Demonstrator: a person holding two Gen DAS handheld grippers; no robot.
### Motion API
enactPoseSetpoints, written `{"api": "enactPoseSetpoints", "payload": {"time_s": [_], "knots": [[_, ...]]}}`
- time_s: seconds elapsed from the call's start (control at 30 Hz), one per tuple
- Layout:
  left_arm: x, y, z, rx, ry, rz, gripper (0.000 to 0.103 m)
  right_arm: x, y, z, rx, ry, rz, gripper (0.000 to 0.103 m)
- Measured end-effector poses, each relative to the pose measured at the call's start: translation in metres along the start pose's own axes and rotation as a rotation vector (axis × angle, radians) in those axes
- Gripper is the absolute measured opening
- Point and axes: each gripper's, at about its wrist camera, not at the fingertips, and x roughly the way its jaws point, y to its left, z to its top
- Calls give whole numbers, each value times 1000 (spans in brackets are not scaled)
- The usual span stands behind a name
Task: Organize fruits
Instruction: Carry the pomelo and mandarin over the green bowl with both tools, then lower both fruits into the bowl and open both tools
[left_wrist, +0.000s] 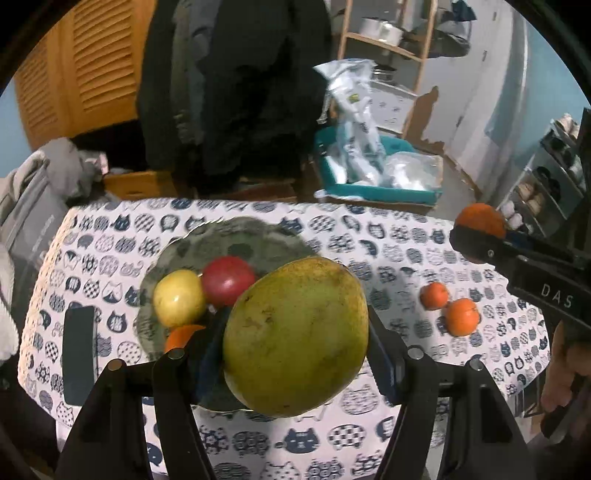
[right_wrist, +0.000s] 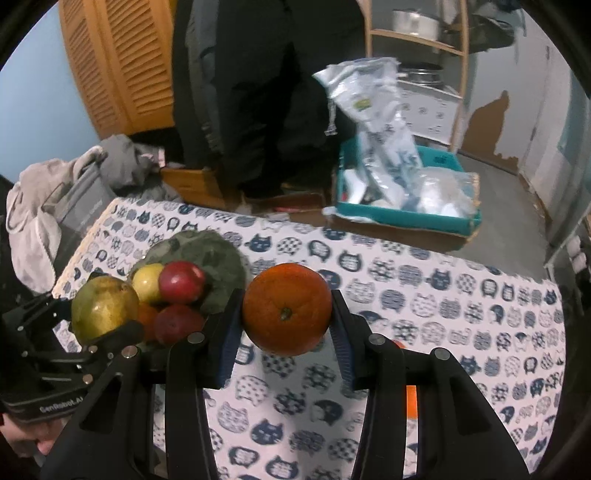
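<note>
Plate (left_wrist: 236, 232): dark green, on the counter (left_wrist: 332, 229), holding a yellow fruit (left_wrist: 179, 297) and a red apple (left_wrist: 228, 278).
Left gripper (left_wrist: 295, 343): jaws clamped on a green mango (left_wrist: 295, 343), above the plate's near edge.
Loose oranges (left_wrist: 448, 308): two, on the counter, touching.
Right gripper (right_wrist: 287, 314): jaws clamped on an orange (right_wrist: 287, 314), held above the counter, right of the plate.

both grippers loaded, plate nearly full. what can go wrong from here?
1. The mango in the left gripper is large, and the plate already holds the yellow fruit, red apple and more; setting it down may knock one off.
2. The mango's round skin could slip between the jaws.
3. The right gripper with its orange may crowd the left over the plate.
</note>
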Motion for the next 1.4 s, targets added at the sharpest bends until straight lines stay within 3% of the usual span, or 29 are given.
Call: {"api": "enactPoseSetpoints", "payload": {"time_s": [0.27, 0.6, 0.9, 1.17, 1.3, 1.4], "knots": [[21, 45, -12, -72, 60, 40, 70, 49, 35, 5, -10, 89, 76, 44], [53, 64, -37, -97, 162, 32, 70, 104, 69, 4, -38, 200, 114, 44], [72, 75, -52, -119, 236, 16, 70, 130, 90, -2, -68, 257, 119, 44], [73, 75, -50, -113, 247, 8, 70, 138, 94, -2, -51, 280, 143, 46], [64, 78, -46, -140, 227, -9, 88, 132, 91, 2, -33, 257, 148, 59], [56, 77, -42, -141, 210, -9, 88, 123, 88, 7, -21, 234, 147, 59]]}}
